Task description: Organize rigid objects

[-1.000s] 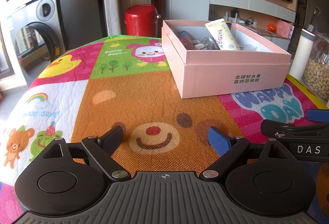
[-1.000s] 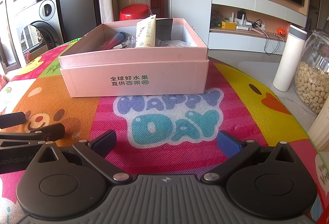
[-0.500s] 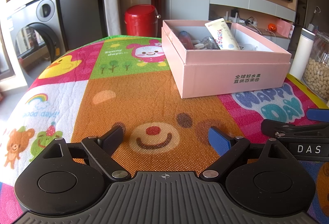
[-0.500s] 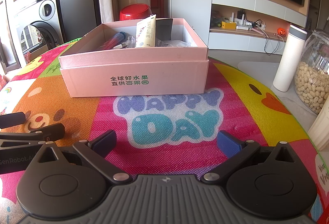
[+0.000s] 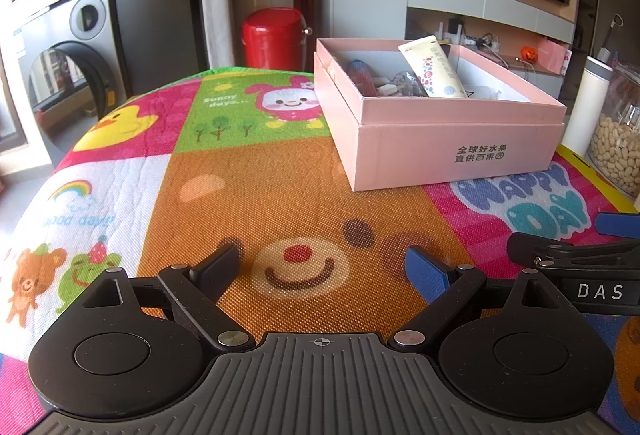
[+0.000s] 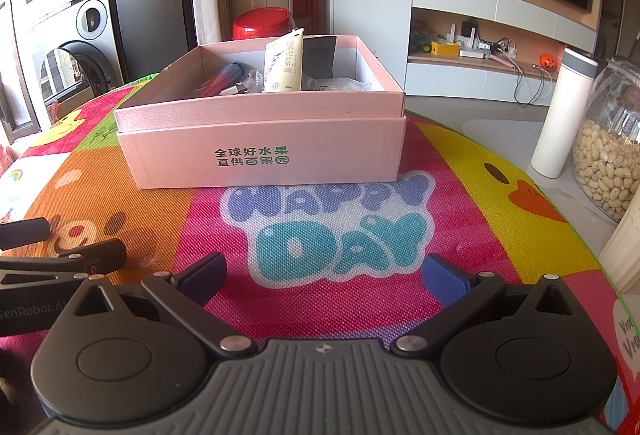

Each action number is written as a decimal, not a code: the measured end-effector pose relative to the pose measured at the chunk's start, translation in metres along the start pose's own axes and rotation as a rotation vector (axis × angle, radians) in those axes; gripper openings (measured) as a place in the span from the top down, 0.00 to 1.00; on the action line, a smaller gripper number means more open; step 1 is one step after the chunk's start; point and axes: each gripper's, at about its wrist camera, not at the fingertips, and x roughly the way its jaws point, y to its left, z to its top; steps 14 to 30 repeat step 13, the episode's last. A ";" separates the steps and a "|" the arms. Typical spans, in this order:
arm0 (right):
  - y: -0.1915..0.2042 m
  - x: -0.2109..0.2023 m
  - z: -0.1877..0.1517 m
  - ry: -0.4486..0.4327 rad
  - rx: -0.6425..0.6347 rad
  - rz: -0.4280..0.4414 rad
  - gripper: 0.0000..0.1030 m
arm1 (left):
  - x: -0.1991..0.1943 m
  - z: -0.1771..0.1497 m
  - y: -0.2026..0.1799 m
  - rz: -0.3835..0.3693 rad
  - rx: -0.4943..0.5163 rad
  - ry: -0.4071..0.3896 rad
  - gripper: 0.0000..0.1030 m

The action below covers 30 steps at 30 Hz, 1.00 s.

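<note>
A pink cardboard box (image 5: pixel 452 151) (image 6: pixel 264 151) stands open on the colourful cartoon mat (image 5: pixel 256 179) (image 6: pixel 460 195). Inside it a cream tube (image 5: pixel 434 69) (image 6: pixel 285 65) leans upright, beside a red-blue cylinder (image 6: pixel 224 75), clear wrappers and a dark flat item (image 6: pixel 318 61). My left gripper (image 5: pixel 322 267) is open and empty, low over the bear face print, short of the box. My right gripper (image 6: pixel 322 275) is open and empty over the "HAPPY DAY" print, in front of the box. Each gripper shows at the edge of the other's view.
A white bottle (image 6: pixel 564 115) and a glass jar of peanuts (image 6: pixel 608 163) stand at the table's right edge. A red bin (image 5: pixel 274 35) sits on the floor behind the table. A washing machine (image 5: pixel 64 67) is at the left.
</note>
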 end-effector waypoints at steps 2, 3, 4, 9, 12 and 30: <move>0.000 0.000 0.000 0.000 0.000 0.000 0.00 | 0.000 0.000 0.000 -0.002 0.002 0.002 0.09; 0.000 0.000 0.000 0.000 0.000 0.000 0.00 | 0.000 0.000 0.001 -0.002 0.001 0.001 0.09; 0.000 0.000 0.000 0.000 0.000 0.000 0.00 | -0.001 0.000 0.000 0.000 0.003 0.000 0.09; 0.000 0.000 0.000 0.000 0.000 0.000 0.00 | -0.001 0.000 0.000 0.006 0.007 0.000 0.09; 0.000 0.000 0.000 0.000 0.000 0.000 0.00 | -0.001 0.000 0.000 0.004 0.006 0.000 0.09; 0.000 0.000 0.000 0.000 0.000 0.000 0.00 | -0.001 0.000 -0.001 0.005 0.008 -0.001 0.09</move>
